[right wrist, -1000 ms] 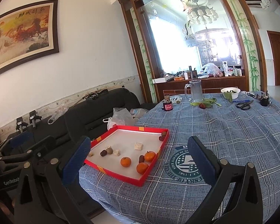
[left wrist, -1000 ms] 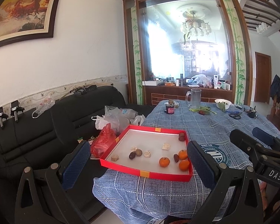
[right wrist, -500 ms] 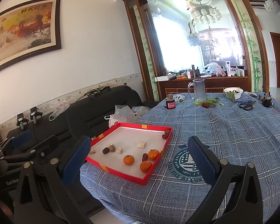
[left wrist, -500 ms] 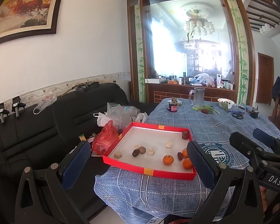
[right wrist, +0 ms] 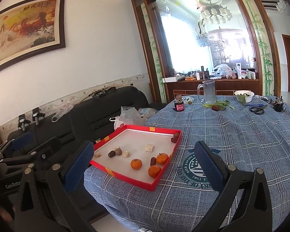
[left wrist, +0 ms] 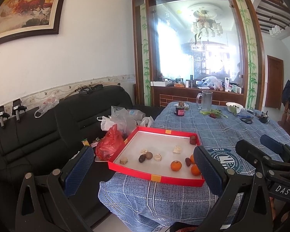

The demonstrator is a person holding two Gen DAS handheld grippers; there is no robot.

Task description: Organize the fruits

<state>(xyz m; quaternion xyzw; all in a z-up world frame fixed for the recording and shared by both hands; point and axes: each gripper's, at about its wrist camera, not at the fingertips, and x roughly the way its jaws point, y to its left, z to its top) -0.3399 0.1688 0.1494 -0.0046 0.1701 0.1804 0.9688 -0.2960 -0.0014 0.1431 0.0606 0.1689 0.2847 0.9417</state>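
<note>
Your left gripper (left wrist: 143, 171), right gripper (right wrist: 145, 166) spread apart, empty. Left finger (left wrist: 206, 167) hides oranges (left wrist: 194, 169) in red tray (left wrist: 156, 177) corner.

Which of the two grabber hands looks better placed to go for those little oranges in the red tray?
Probably the right gripper. The three oranges cluster at the red tray's right end, lying between its open fingers in its own view. The left gripper, also open and empty, faces the tray's left half.

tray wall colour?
Red, with small orange-yellow tape patches; the tray shows best in the right wrist view.
</note>
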